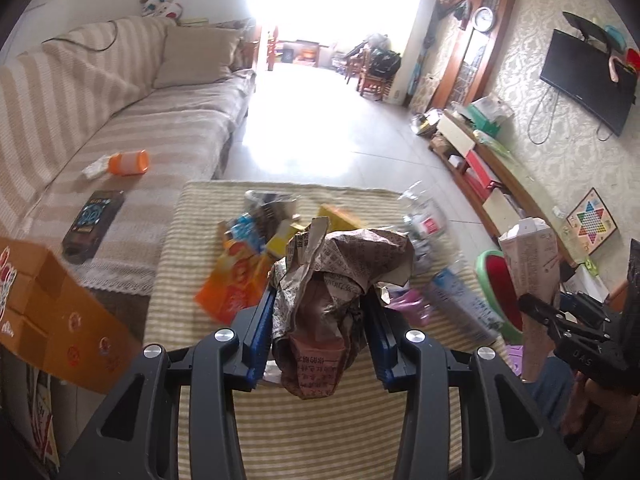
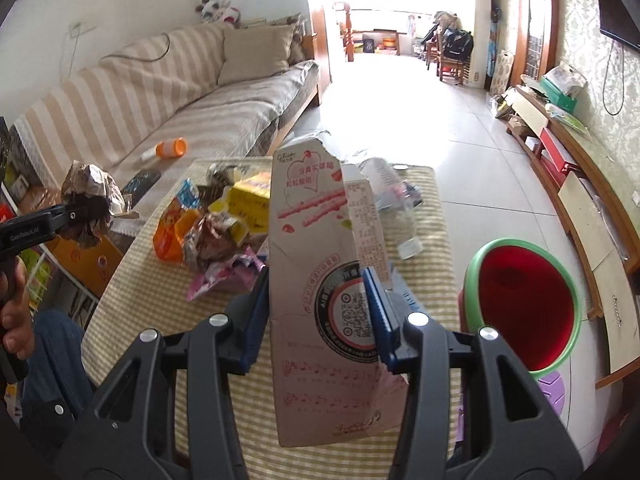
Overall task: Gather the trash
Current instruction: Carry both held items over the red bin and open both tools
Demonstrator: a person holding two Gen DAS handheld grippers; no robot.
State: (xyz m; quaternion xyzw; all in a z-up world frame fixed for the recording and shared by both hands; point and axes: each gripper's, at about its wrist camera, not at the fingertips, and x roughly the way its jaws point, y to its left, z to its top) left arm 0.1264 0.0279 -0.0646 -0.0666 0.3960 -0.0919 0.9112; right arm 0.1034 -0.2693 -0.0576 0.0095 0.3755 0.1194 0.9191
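Partly behind crumpled paper (image 1: 336, 280): blurred trash pile (image 1: 256, 240)

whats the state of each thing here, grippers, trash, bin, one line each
left gripper: shut on crumpled paper
crumpled paper: crushed, held above the table
right gripper: shut on flattened carton
flattened carton: torn open, squashed flat, held upright
trash bin: open, no lid, nothing visible inside
trash pile: loose wrappers heaped on the table
clear plastic bottle: lying on its side
orange-lidded bottle: lying on the sofa
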